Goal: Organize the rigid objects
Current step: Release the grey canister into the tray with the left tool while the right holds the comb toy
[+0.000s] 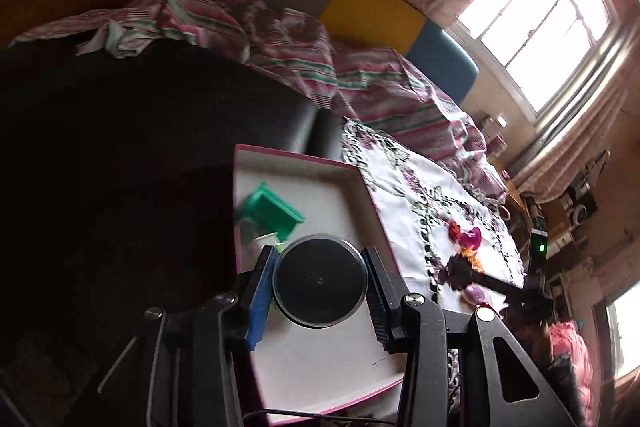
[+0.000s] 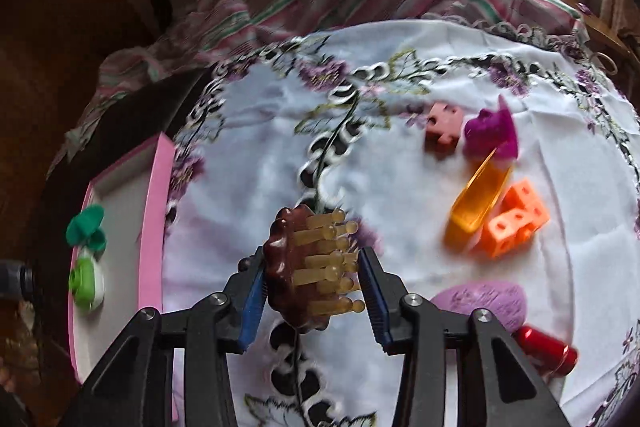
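My left gripper [image 1: 320, 283] is shut on a round black disc [image 1: 320, 281] and holds it above a pink-rimmed white box [image 1: 352, 187]. A green plastic piece [image 1: 272, 209] lies inside the box. My right gripper [image 2: 312, 275] is shut on a brown massage brush with tan pegs [image 2: 308, 267], above the embroidered white cloth [image 2: 248, 155]. The box [image 2: 154, 211] shows at the left of the right wrist view with a green piece [image 2: 86, 223] and a green-capped white item [image 2: 86, 285] in it.
On the cloth lie a red puzzle piece [image 2: 442, 127], a purple toy [image 2: 492, 135], an orange scoop [image 2: 476, 199], orange cubes [image 2: 516, 223], a lilac oval [image 2: 488, 301] and a red cylinder [image 2: 548, 349]. A striped sheet [image 1: 360, 75] is bunched behind.
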### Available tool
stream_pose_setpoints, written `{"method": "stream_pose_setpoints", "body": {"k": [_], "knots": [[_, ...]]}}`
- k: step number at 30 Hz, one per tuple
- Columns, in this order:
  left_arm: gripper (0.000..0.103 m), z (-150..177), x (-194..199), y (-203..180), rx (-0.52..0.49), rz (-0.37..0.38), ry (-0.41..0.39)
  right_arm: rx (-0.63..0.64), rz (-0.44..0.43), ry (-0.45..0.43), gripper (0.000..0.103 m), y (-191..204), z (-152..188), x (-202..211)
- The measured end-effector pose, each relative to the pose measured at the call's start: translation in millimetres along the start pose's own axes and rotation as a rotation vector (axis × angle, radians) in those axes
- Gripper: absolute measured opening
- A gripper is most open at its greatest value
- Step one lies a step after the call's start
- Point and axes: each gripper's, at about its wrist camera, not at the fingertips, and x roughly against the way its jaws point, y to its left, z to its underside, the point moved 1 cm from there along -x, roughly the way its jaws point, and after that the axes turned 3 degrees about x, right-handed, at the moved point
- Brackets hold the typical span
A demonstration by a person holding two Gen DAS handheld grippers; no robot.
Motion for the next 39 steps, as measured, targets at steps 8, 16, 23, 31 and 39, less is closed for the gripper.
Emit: {"method": "stream_pose_setpoints", "body": {"k": [8,16,23,31,39], "knots": [[0.043,9.7,5.4,2.8,-0.011,-0.028,-0.01,0.069,0.083,0.023,0.044,7.3,6.2,-10.1],[0.043,-6.7,-21.3,-25.4,-0.064,0.021,0.008,0.078,0.11,0.016,0.044,7.3,6.5,-9.9],[0.043,-46.2,-64.1,-44.8,-0.076,0.023,0.003,0.095,0.119,0.016,0.044,10.1,5.8,-12.2],[0.043,-75.2,-127.5,-40.4,-0.08,-0.053,0.057,0.095,0.115,0.015,0.044,9.3,4.9,-12.9],[0.043,-70.9,-175.9,-26.4,-0.09,-0.189,0.133,0.09,0.109,0.014,0.044,8.1,4.2,-13.3]]}}
